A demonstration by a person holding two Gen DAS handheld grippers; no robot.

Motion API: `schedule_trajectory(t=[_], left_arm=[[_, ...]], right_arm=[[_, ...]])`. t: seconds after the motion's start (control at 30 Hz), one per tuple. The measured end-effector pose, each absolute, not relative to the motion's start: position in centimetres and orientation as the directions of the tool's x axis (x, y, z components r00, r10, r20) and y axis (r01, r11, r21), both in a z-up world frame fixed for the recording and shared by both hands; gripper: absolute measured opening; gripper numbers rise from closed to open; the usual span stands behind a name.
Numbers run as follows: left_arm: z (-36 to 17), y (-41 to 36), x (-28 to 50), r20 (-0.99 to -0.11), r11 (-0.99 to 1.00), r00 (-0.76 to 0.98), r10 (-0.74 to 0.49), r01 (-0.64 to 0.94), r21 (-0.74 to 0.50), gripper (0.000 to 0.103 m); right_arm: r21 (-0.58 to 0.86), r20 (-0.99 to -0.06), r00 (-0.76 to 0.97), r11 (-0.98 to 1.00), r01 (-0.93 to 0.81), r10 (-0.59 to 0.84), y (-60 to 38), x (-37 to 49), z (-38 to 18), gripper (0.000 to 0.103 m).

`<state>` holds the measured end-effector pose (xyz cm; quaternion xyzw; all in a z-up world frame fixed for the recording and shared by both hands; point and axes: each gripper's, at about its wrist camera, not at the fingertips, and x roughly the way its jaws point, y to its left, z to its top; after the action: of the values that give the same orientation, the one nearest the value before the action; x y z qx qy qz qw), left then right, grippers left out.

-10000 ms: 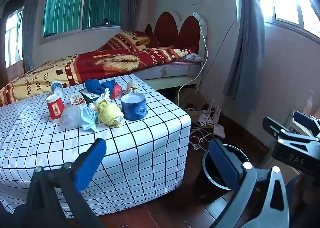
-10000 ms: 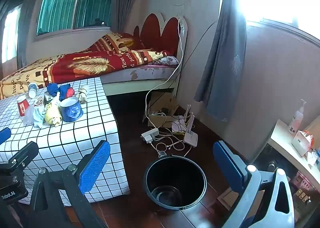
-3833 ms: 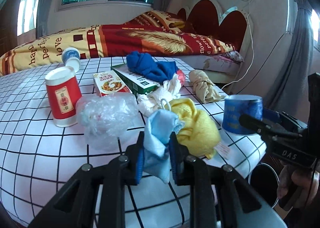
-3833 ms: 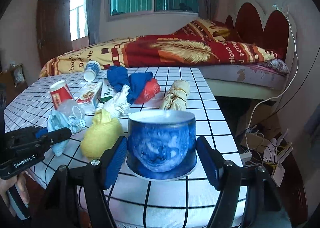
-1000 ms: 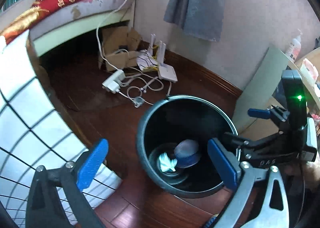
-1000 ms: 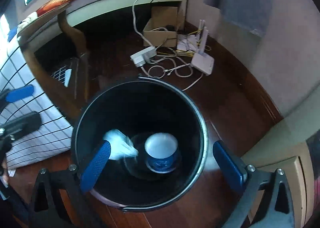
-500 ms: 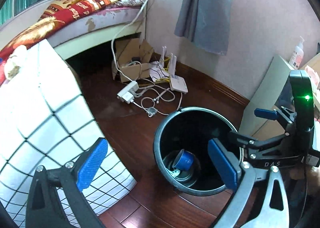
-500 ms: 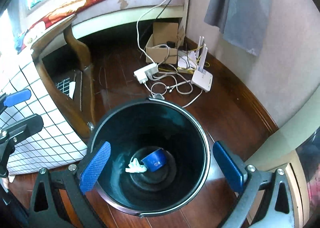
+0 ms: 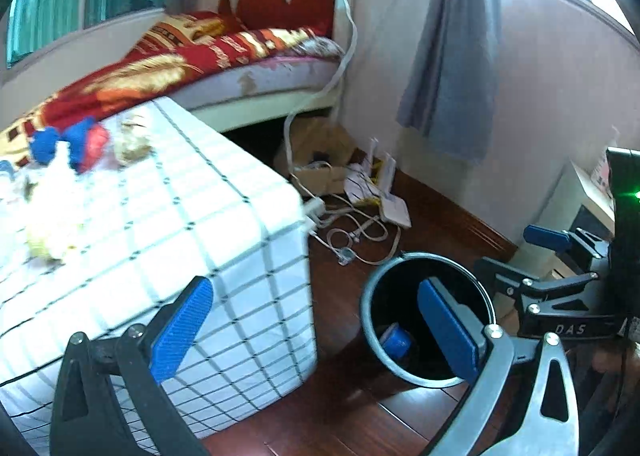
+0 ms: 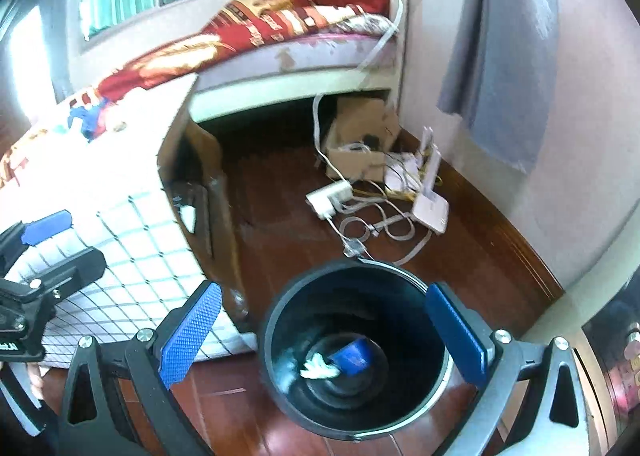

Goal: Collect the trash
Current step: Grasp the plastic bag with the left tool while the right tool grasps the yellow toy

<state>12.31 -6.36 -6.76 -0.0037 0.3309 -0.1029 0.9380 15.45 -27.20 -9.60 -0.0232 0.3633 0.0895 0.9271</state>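
A black bin [image 10: 360,264] stands on the wooden floor by the table; a blue cup [image 10: 352,354] and a pale crumpled mask [image 10: 318,370] lie at its bottom. My right gripper [image 10: 324,332] hovers over the bin, open and empty. In the left wrist view the bin [image 9: 404,256] sits low right with the blue cup [image 9: 396,338] inside. My left gripper [image 9: 316,320] is open and empty between the table corner and the bin. On the checked tablecloth [image 9: 180,223] lie blue cloth [image 9: 60,143], a red item [image 9: 94,143], a beige wad [image 9: 132,139] and a yellow wad [image 9: 44,244], all blurred.
A power strip [image 10: 330,199], a white router [image 10: 430,211], tangled cables [image 10: 368,223] and a cardboard box [image 10: 360,127] lie on the floor beyond the bin. A bed with a red blanket [image 9: 180,67] stands behind the table. A grey curtain [image 9: 452,55] hangs at the right.
Both grippers have lifted and tilted up away from the bin, bringing the table and bed back into view. The cup and mask stay in the bin.
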Motion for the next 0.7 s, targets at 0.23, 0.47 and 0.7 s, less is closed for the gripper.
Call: schedule_trajectory(t=[0.23, 0.47, 0.7], left_arm=[[-4.7, -0.4, 10.3, -0.559, 0.995, 0.824, -0.089, 0.045, -0.093, 0.103], [-3.7, 6.2, 8.1, -0.499, 0.992, 0.866, 0.017, -0.077, -0.100, 0.103], [-4.6, 13.9, 8.3, -0.569, 0.962, 0.805, 0.169, -0.260, -0.082, 0.103]], right_arm=[[-0.004, -0.616, 0.749, 0.949, -0.315, 0.246, -20.6, 15.3, -7.1, 0.103], [0.019, -0.606, 0.715, 0.905, -0.425, 0.349, -13.4, 16.5, -5.4, 0.103], [0.017, -0.592, 0.660, 0.826, -0.564, 0.463, -4.9, 17.0, -5.0, 0.103]])
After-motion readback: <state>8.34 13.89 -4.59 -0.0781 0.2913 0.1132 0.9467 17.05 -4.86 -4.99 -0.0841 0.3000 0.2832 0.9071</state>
